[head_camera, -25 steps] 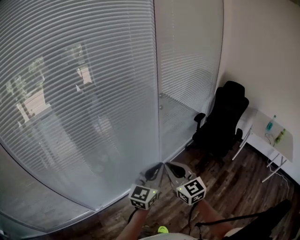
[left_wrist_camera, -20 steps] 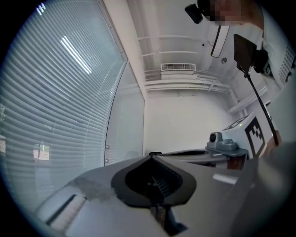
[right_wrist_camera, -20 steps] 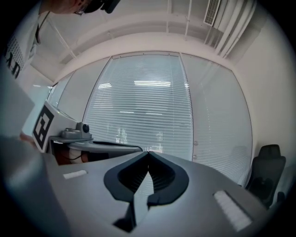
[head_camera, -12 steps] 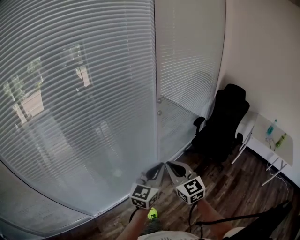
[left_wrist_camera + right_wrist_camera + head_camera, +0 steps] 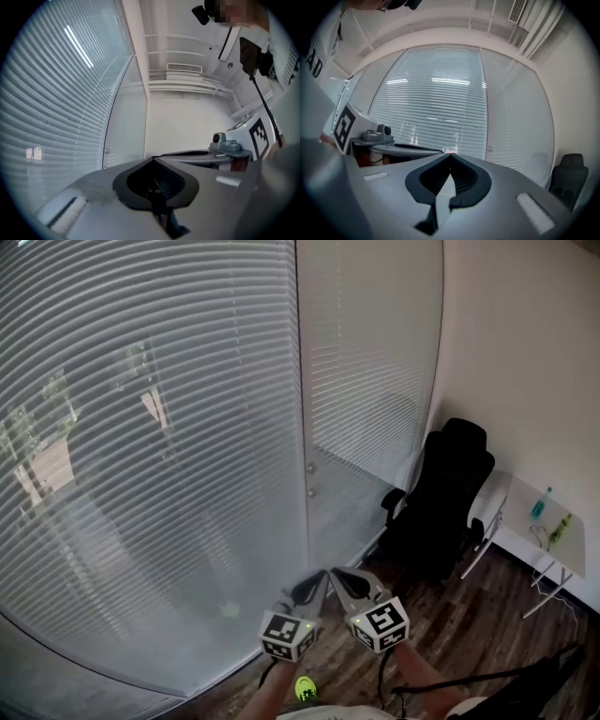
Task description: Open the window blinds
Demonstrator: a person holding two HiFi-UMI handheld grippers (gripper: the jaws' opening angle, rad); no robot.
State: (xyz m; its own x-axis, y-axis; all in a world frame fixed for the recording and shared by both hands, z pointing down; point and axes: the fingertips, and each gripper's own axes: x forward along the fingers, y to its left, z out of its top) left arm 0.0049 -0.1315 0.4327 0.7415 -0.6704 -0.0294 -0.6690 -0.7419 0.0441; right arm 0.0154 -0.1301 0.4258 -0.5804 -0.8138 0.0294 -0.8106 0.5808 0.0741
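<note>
Hanging blinds (image 5: 141,446): lowered over the glass wall ahead of me, left edge to the corner.
My left gripper (image 5: 322,577): jaws together, empty, short of the blinds.
My right gripper (image 5: 336,574): jaws together, empty, just beside the left.
Black chair (image 5: 441,493): floor's right corner.

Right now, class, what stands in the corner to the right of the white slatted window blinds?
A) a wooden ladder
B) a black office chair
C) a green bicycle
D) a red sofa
B: a black high-backed office chair stands in that corner, beside a small white table.
</note>
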